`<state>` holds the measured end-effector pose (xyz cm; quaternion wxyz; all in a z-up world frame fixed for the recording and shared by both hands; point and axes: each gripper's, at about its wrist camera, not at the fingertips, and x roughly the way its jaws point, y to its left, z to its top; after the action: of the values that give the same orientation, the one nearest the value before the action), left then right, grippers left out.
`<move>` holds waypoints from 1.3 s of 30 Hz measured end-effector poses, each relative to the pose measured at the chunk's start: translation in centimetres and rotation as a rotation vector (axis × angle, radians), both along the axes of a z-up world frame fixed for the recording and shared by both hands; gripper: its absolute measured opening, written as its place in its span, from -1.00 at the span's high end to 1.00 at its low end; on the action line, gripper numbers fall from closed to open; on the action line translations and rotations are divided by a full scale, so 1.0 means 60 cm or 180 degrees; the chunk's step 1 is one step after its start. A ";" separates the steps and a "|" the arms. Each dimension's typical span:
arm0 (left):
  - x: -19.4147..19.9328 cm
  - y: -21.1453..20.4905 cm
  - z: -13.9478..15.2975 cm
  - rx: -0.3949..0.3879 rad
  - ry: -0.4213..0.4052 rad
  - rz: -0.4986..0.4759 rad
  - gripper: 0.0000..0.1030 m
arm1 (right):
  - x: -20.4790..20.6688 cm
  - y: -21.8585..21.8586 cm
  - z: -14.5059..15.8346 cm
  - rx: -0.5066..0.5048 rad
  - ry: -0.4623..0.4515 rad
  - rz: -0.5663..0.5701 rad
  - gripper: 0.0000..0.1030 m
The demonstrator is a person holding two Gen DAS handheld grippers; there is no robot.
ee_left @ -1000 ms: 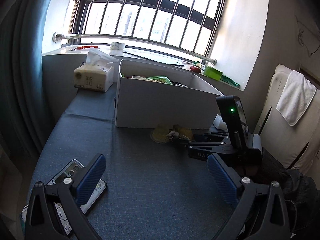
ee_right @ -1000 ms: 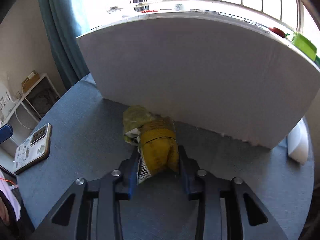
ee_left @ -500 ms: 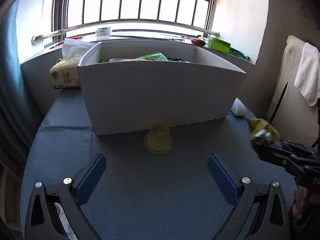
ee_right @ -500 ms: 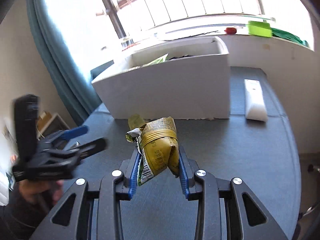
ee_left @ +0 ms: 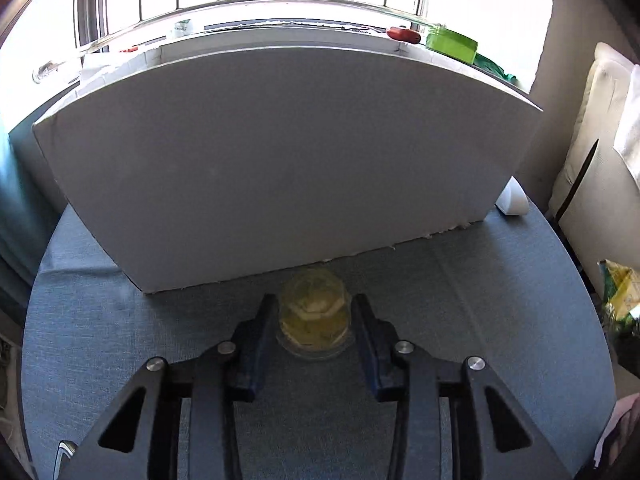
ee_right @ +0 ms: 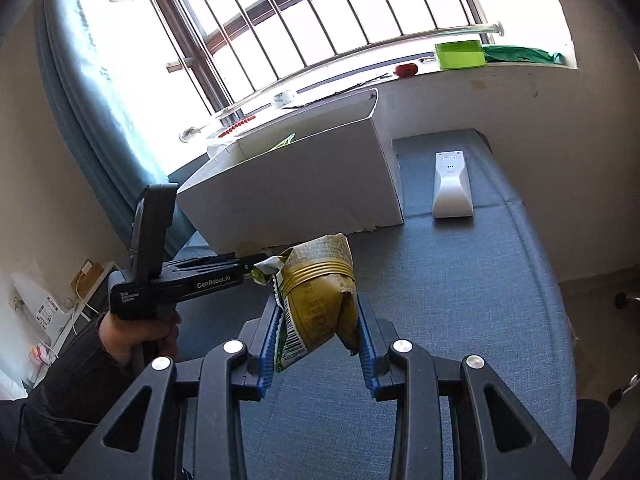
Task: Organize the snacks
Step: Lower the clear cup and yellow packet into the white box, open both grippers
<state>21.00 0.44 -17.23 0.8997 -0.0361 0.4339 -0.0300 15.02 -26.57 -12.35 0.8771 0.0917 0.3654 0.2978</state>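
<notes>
Both grippers gripping snacks beside the white box.

Left gripper is closing on the jelly cup at the box's 6 o'clock; right gripper is squeezing the yellow snack bag above the blue table.

left wrist: low, close, facing white box | right wrist: higher, farther, same box

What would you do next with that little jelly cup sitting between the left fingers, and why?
Probably lift it. The left gripper has its fingers right against both sides of the jelly cup, which sits on the blue table against the white box. It must rise above the box's wall to go inside.
</notes>
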 end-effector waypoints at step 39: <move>0.080 0.085 0.232 -0.0325 -0.1053 0.0280 -0.99 | 0.345 0.139 0.158 -0.0367 -0.0353 -0.0437 -1.00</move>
<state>25.81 5.54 -3.29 0.9563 -0.0952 0.2759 -0.0180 35.69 -18.22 -2.86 0.9182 0.0493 0.3256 0.2201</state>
